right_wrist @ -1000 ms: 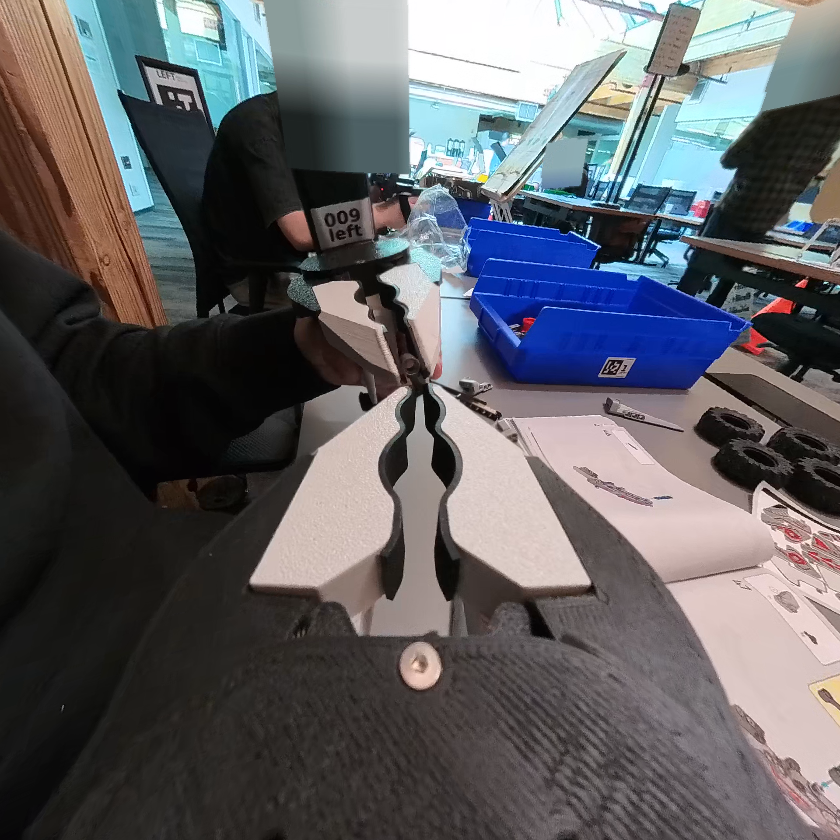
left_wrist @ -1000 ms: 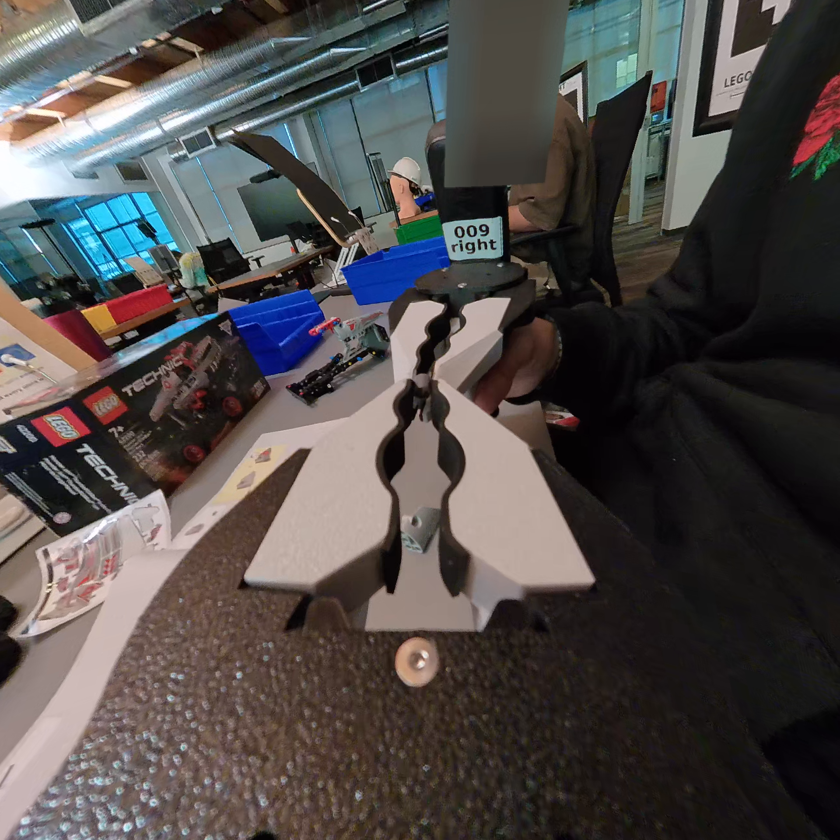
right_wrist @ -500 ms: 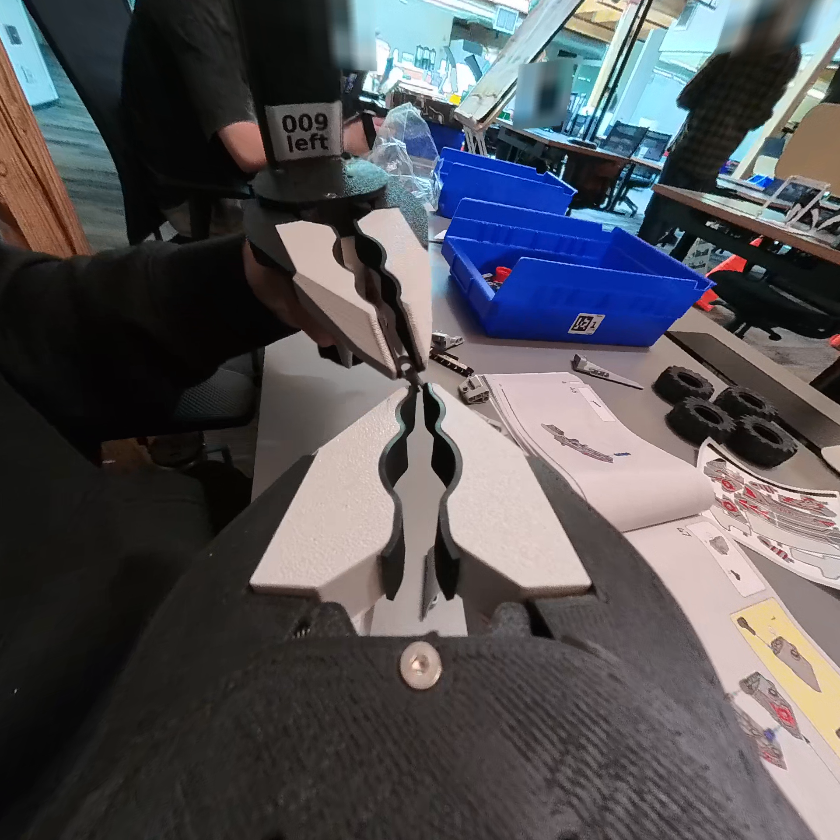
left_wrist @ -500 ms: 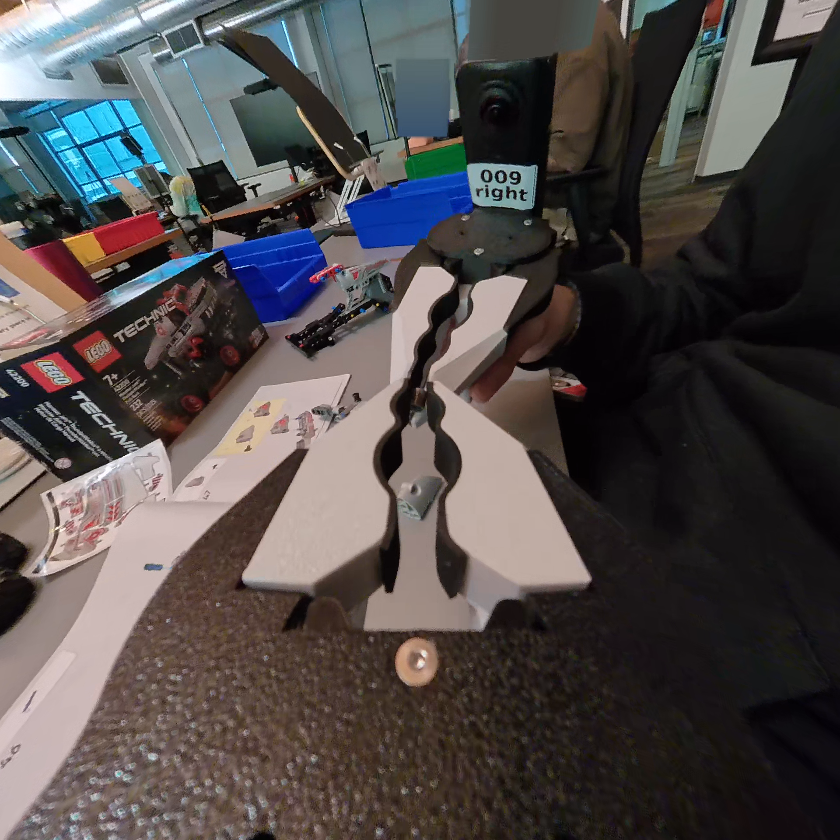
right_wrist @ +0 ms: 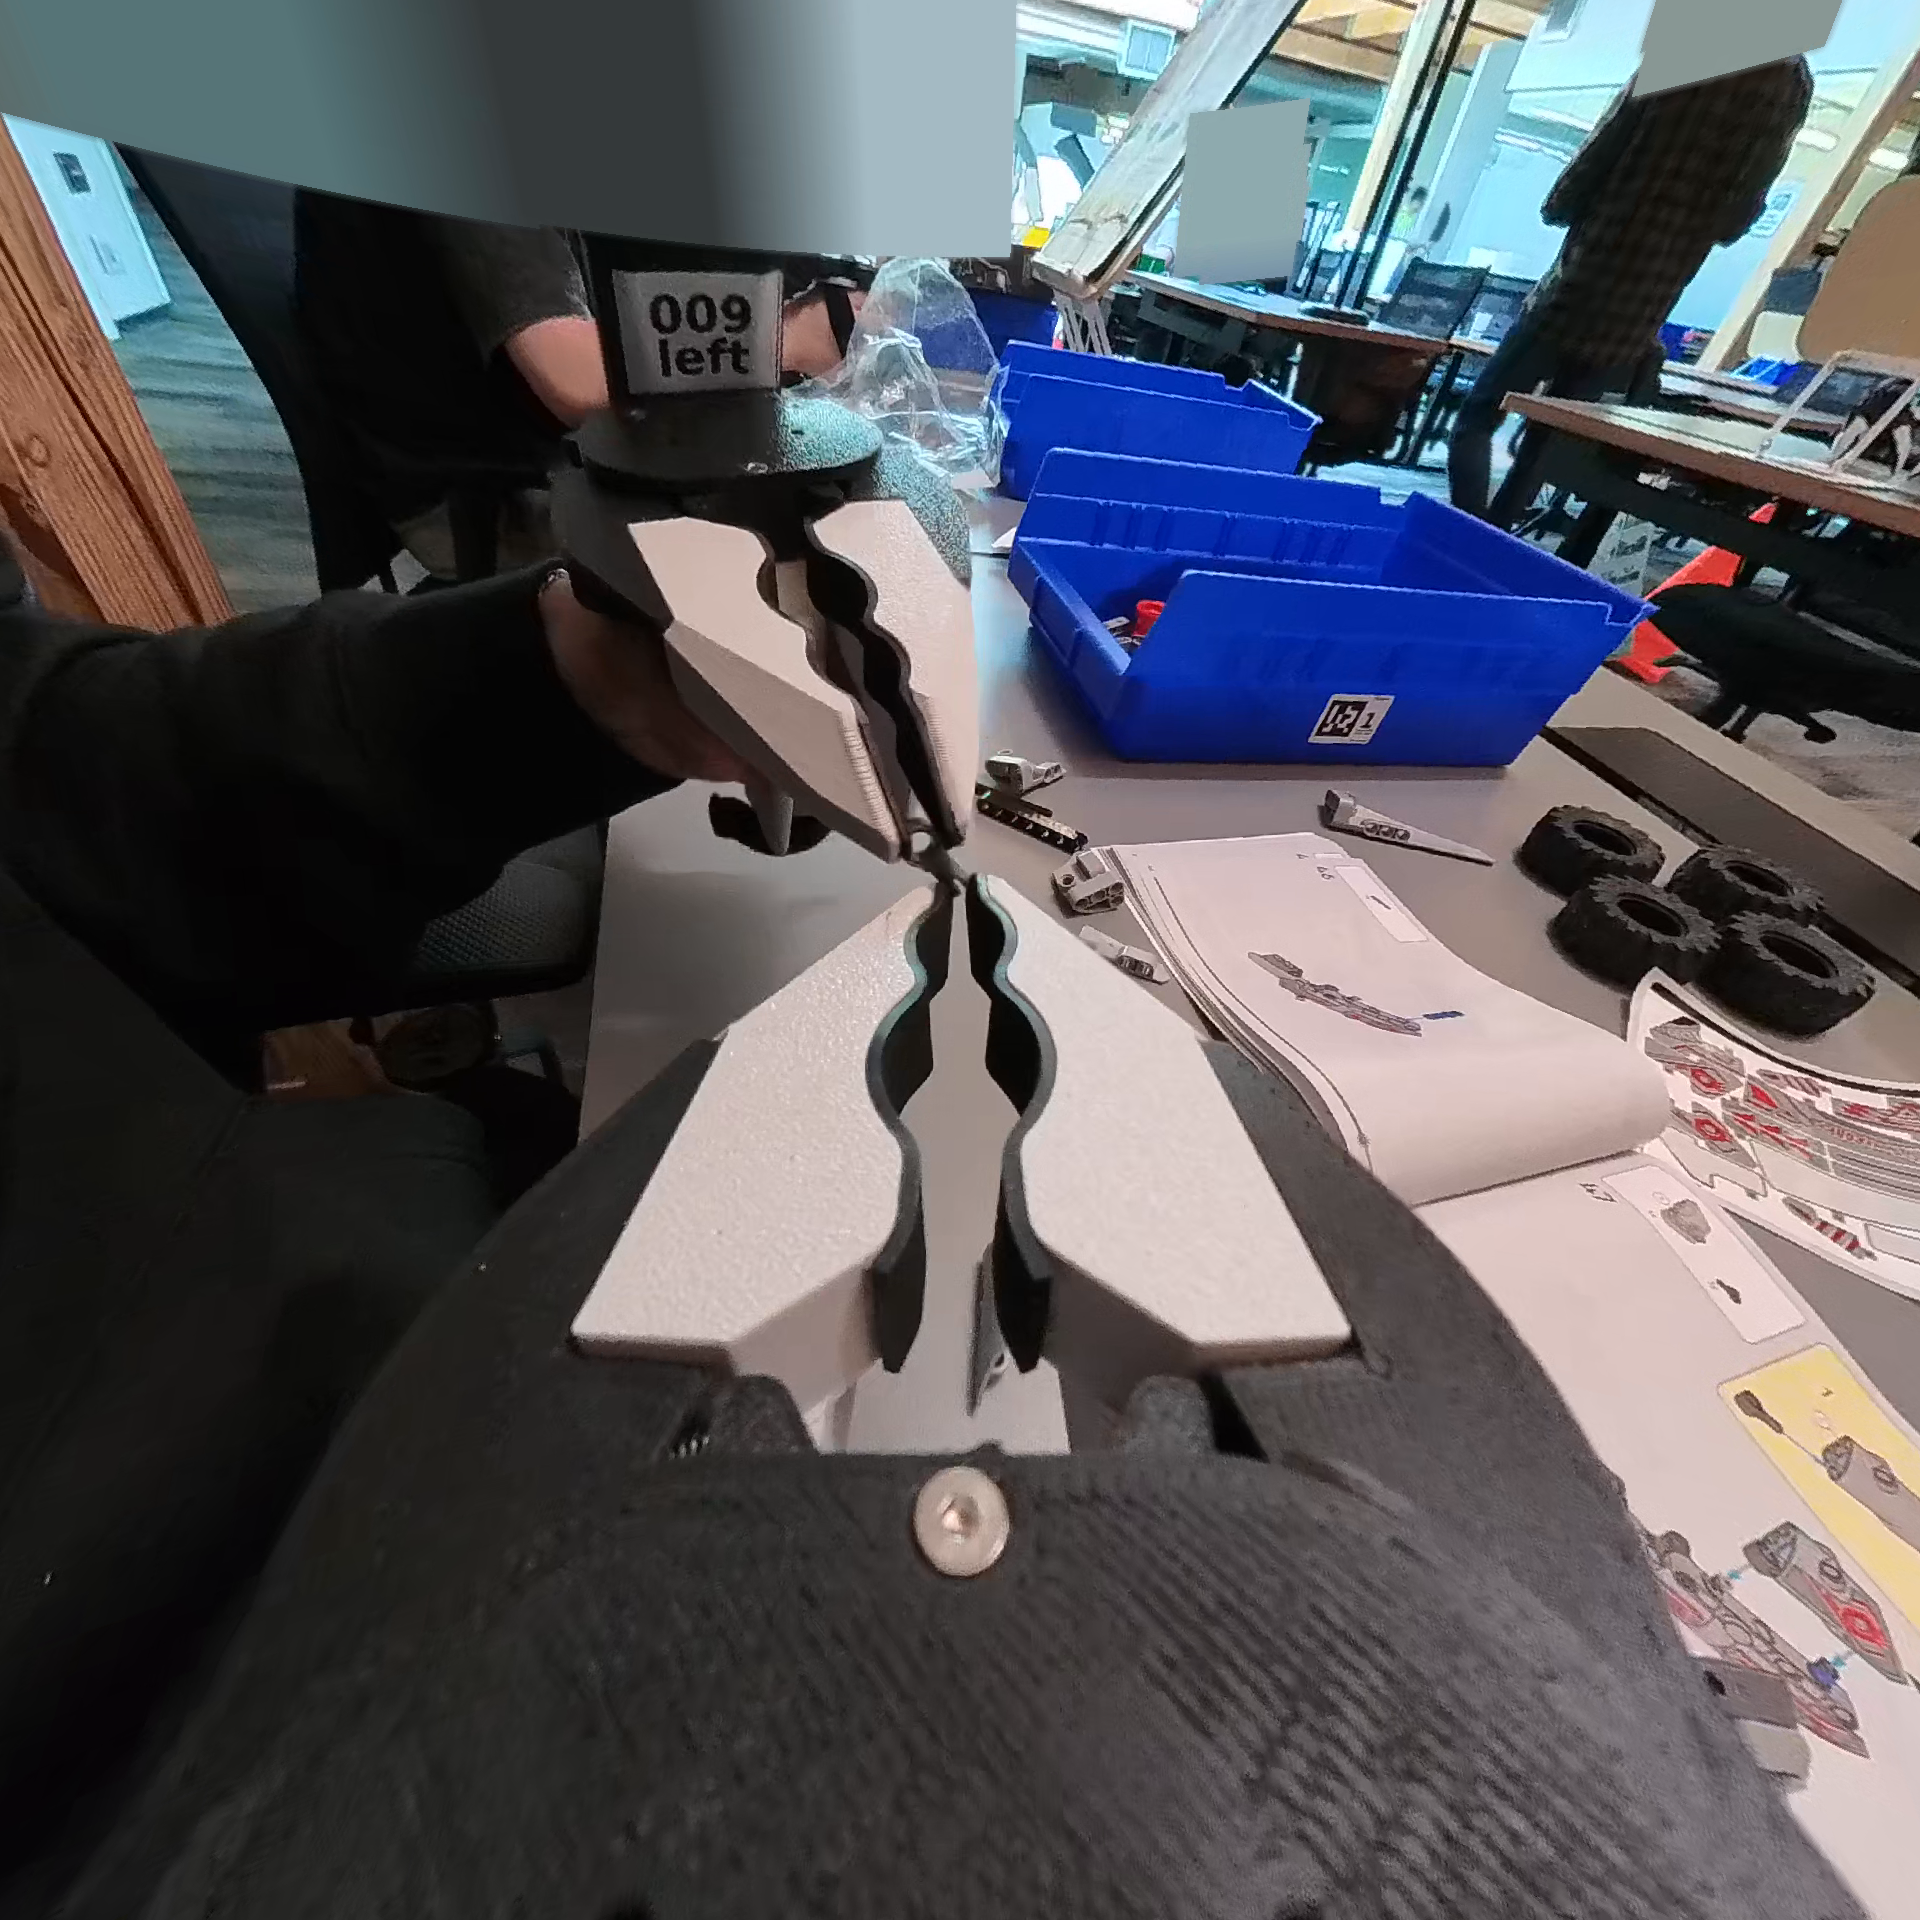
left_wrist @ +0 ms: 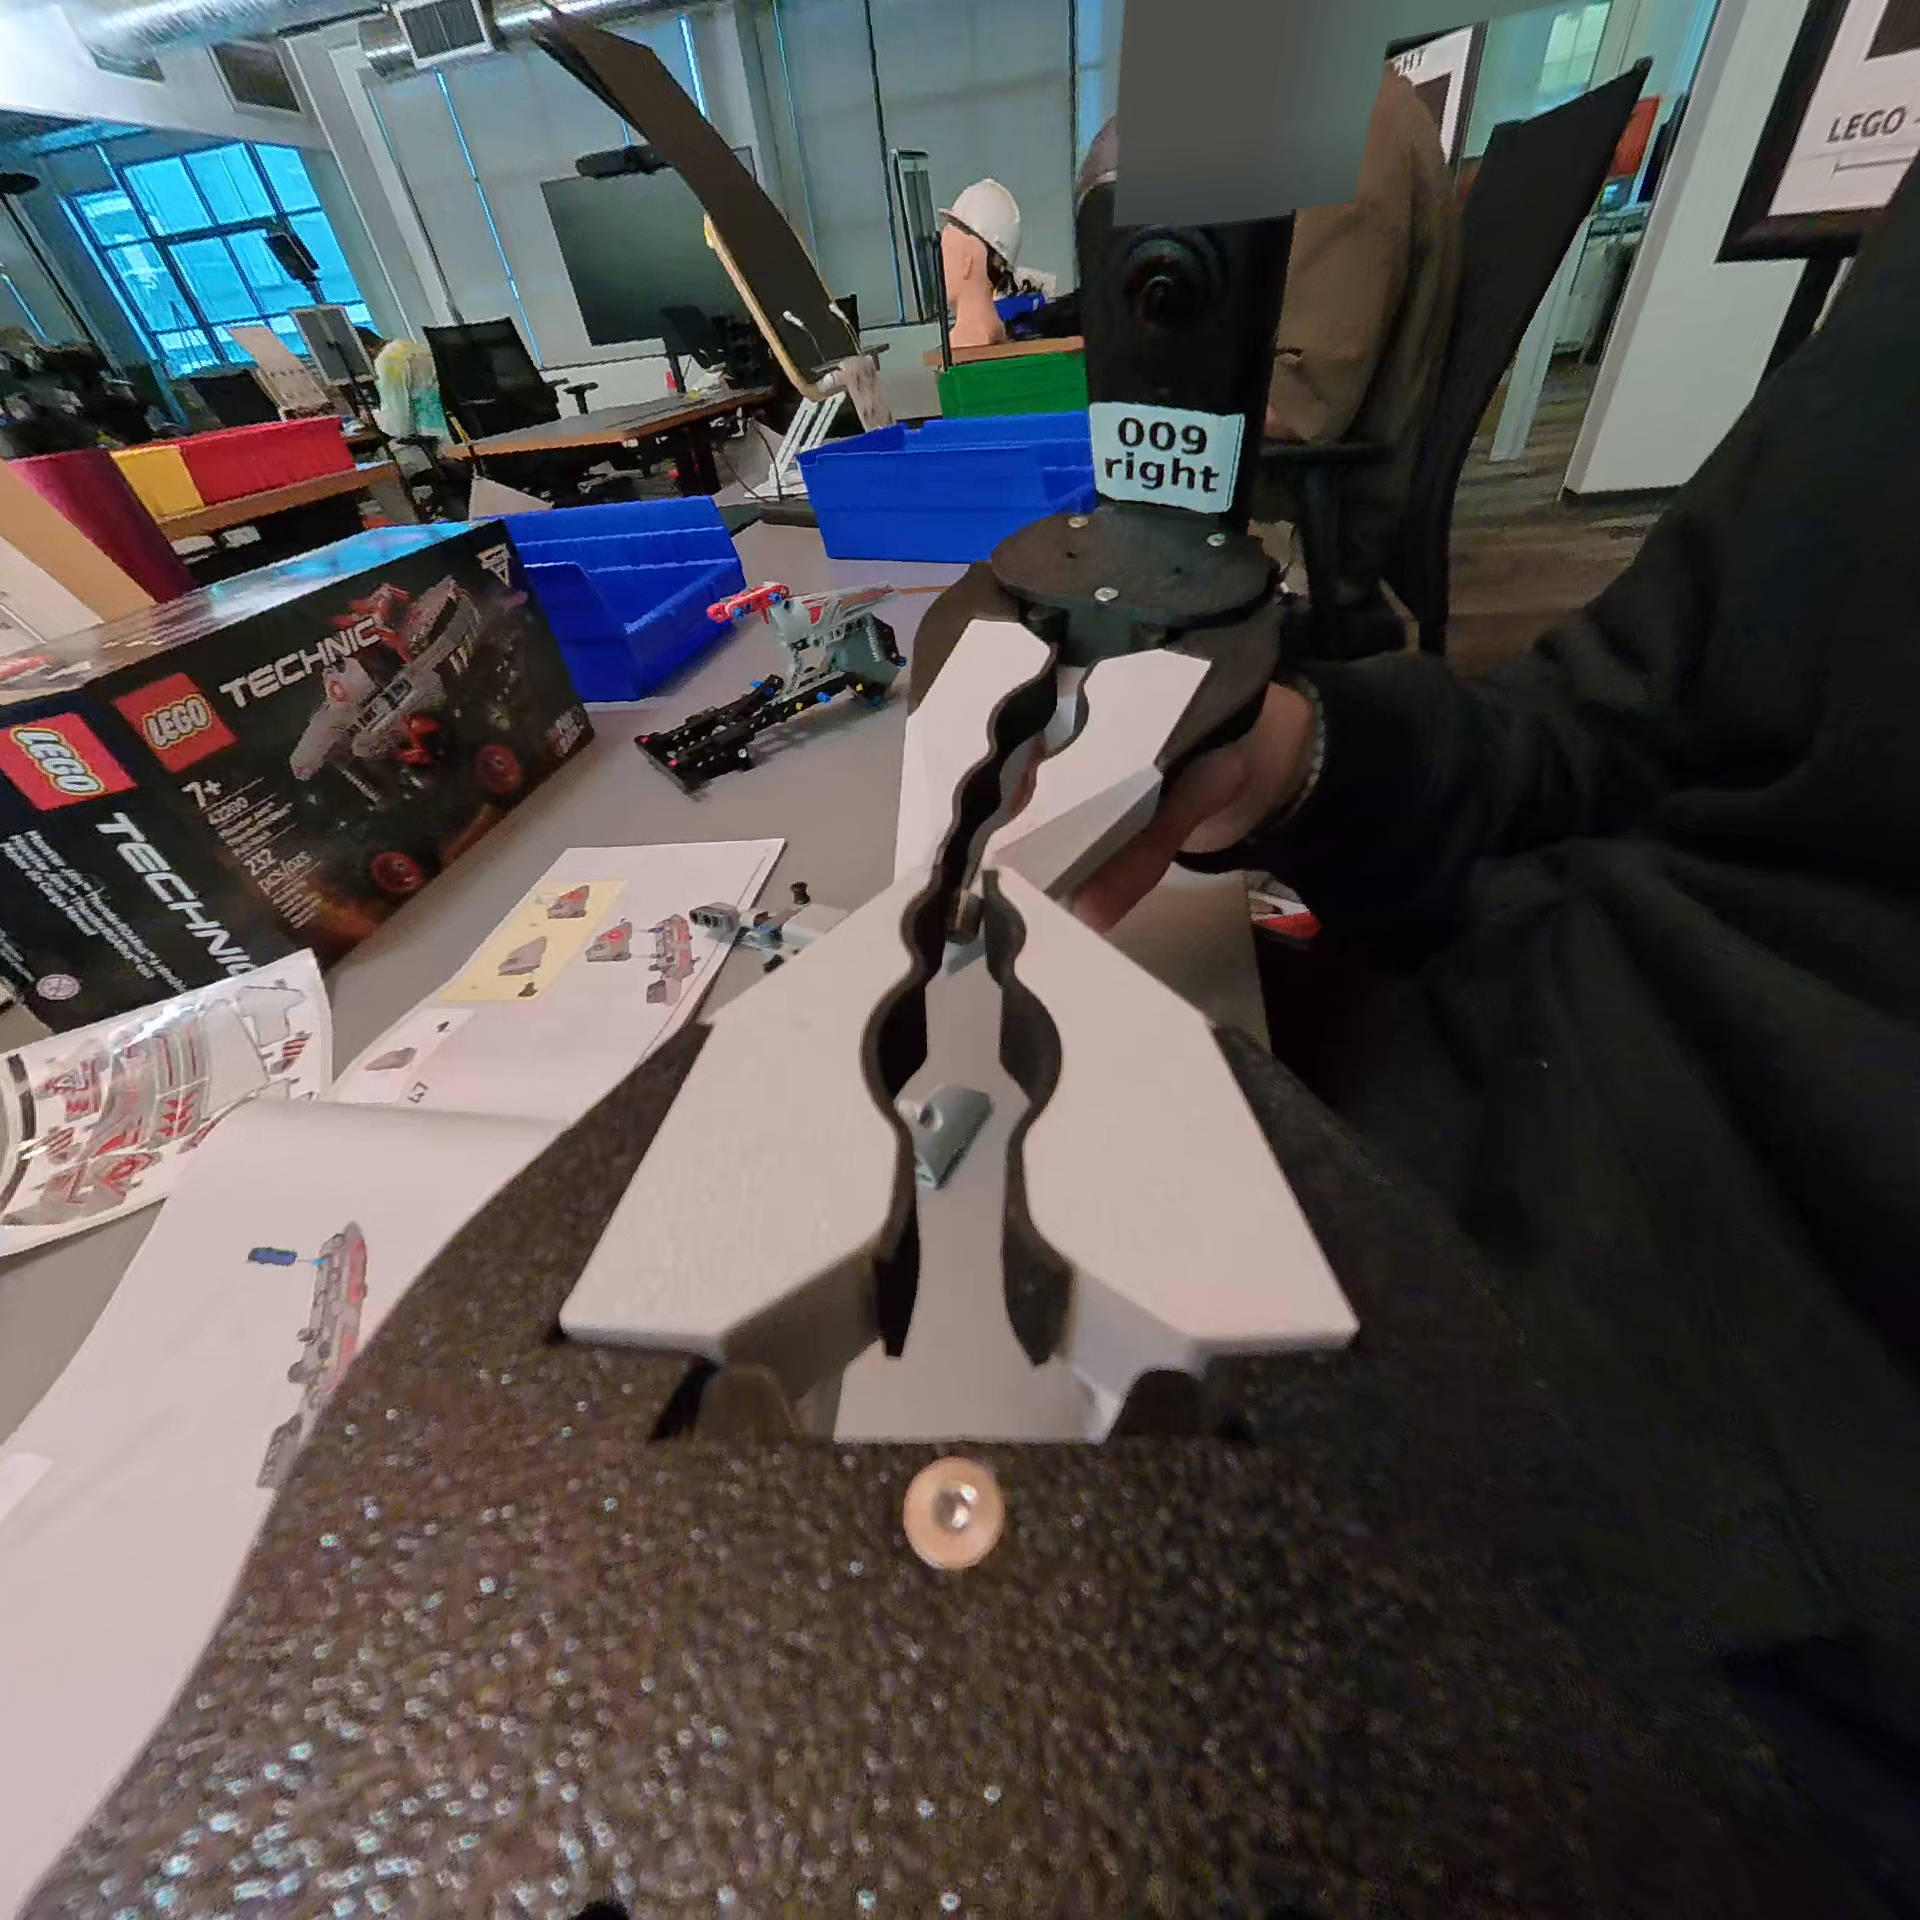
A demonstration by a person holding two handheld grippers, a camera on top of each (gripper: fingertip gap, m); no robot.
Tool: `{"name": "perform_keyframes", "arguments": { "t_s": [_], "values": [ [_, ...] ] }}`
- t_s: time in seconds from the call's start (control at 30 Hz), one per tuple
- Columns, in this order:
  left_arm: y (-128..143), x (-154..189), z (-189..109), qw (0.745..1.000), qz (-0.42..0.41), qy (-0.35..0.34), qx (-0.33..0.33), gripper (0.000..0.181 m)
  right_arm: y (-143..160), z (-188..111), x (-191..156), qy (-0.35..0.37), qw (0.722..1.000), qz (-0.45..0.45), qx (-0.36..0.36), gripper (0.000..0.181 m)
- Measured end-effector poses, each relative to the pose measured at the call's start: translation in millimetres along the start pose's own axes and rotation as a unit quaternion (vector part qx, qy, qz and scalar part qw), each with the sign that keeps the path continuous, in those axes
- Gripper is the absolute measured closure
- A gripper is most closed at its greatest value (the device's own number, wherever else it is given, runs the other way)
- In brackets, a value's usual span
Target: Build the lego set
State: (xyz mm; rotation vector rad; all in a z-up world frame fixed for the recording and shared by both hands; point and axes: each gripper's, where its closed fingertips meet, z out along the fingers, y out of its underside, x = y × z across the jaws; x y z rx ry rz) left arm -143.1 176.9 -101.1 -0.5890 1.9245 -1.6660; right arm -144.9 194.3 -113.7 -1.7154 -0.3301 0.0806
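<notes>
My left gripper (left_wrist: 964,902) and my right gripper (right_wrist: 957,888) meet tip to tip above the table's near edge. Both are shut, and a small dark pin-like lego piece (right_wrist: 940,862) sits pinched where the tips meet; it also shows in the left wrist view (left_wrist: 966,914). I cannot tell how much of it each gripper holds. The right gripper (left_wrist: 975,878) points at me in the left wrist view, and the left gripper (right_wrist: 928,840) does so in the right wrist view. A loose light grey piece (left_wrist: 940,1127) lies on the table below the left fingers.
A half-built model (left_wrist: 790,665), the lego box (left_wrist: 260,748) and blue bins (left_wrist: 623,592) stand at the back. An open instruction booklet (right_wrist: 1351,997), a sticker sheet (right_wrist: 1787,1101), several black tyres (right_wrist: 1704,925), a blue bin (right_wrist: 1299,644) and loose grey parts (right_wrist: 1091,891) lie to the right. Only a small space, under 4 cm, lies between the two pairs of fingers.
Both grippers have tilted down toward the table while staying tip to tip. More of the table, booklet and loose parts is in view. Both stay shut.
</notes>
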Motion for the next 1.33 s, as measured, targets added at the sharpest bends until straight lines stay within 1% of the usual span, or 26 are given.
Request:
{"name": "perform_keyframes", "arguments": {
  "t_s": [0.13,0.27,0.4,0.7,0.87,0.97,1.03,1.07,1.1,1.13,1.17,1.2,1.27,1.33],
  "values": [
    [5.5,0.1,4.3,1.0,0.018,-0.002,-0.014,0.179,5.8,0.3,4.4,0.009,1.0,-0.003,-0.013,0.18],
    [6.9,0.3,9.8,0.999,-0.042,0.01,-0.009,0.181,9.2,1.8,4.8,0.008,1.0,-0.001,-0.019,0.18],
    [14.0,0.3,10.7,0.998,-0.058,0.022,-0.014,0.181,13.3,2.2,7.7,0.013,1.0,0.003,-0.026,0.181],
    [5.9,-2.1,7.4,0.998,-0.041,0.022,0.052,0.181,7.5,1.7,10.4,0.016,1.0,0.022,-0.003,0.181],
    [-0.5,-9.0,-2.0,0.997,-0.033,0.004,0.074,0.181,5.5,0.8,10.8,0.02,1.0,0.017,0.001,0.181],
    [2.9,-12.5,-6.7,0.997,-0.045,0.004,0.068,0.181,8.5,0.9,12.2,0.019,1.0,0.022,-0.002,0.181],
    [15.8,-24.2,-8.8,0.998,-0.053,-0.029,0.029,0.181,14.7,0.3,16.7,0.029,0.999,0.022,-0.018,0.181],
    [26.4,-27.3,-10.6,0.998,-0.051,-0.038,-0.006,0.181,23.1,0.4,18.0,0.03,0.998,0.019,-0.046,0.181],
    [38.2,-26.8,-12.8,0.997,-0.045,-0.037,-0.046,0.181,34.6,0.4,16.7,0.022,0.996,0.018,-0.086,0.181],
    [49.8,-23.5,-15.3,0.995,-0.04,-0.027,-0.086,0.181,43.3,-1.7,20.1,0.033,0.993,0.012,-0.115,0.181],
    [61.6,-19.1,-17.7,0.991,-0.04,-0.015,-0.125,0.178,45.5,-5.7,27.3,0.056,0.991,0.002,-0.123,0.181],
    [73.5,-18.1,-20.3,0.986,-0.042,-0.013,-0.163,0.176,45.3,-9.6,30.2,0.063,0.99,-0.001,-0.124,0.181],
    [93.1,-30.4,-24.0,0.973,-0.035,-0.055,-0.221,0.17,46.2,-15.9,31.6,0.053,0.99,0.027,-0.128,0.181],
    [104.4,-40.1,-23.2,0.963,-0.044,-0.089,-0.251,0.165,43.1,-22.1,41.2,0.073,0.99,0.039,-0.112,0.181]
  ]
}}
